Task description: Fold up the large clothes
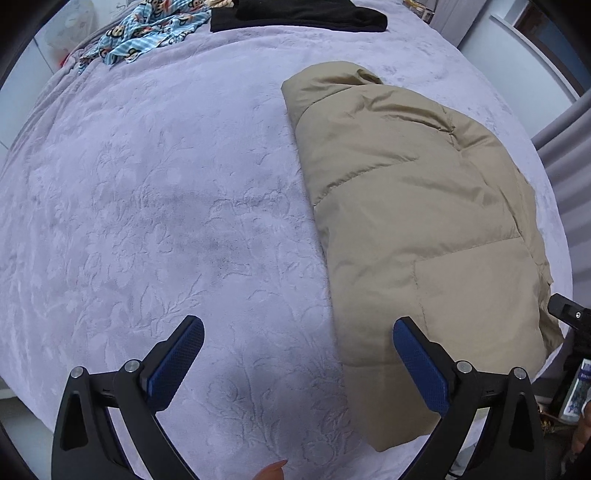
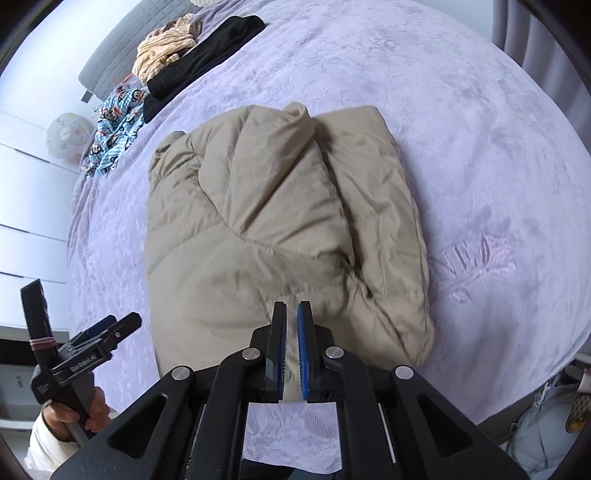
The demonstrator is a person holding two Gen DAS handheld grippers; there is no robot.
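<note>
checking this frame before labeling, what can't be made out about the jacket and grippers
- Beige puffer jacket: sleeves and zipper tucked inside the folds, both views.
- Right gripper: nearly closed; right wrist view cannot show whether it pinches fabric.
- Black garment: cut off by the top edge, left wrist view.

Left tool [image 2: 110, 328] body: white print reads approx "GenRobot.AI"; smaller label lower on it too small to read. Bed blanket [image 2: 480, 166]: embossed letters "NE" + more, partly legible, rest unclear. Packet [image 1: 578, 387] at right edge: print unreadable.
</note>
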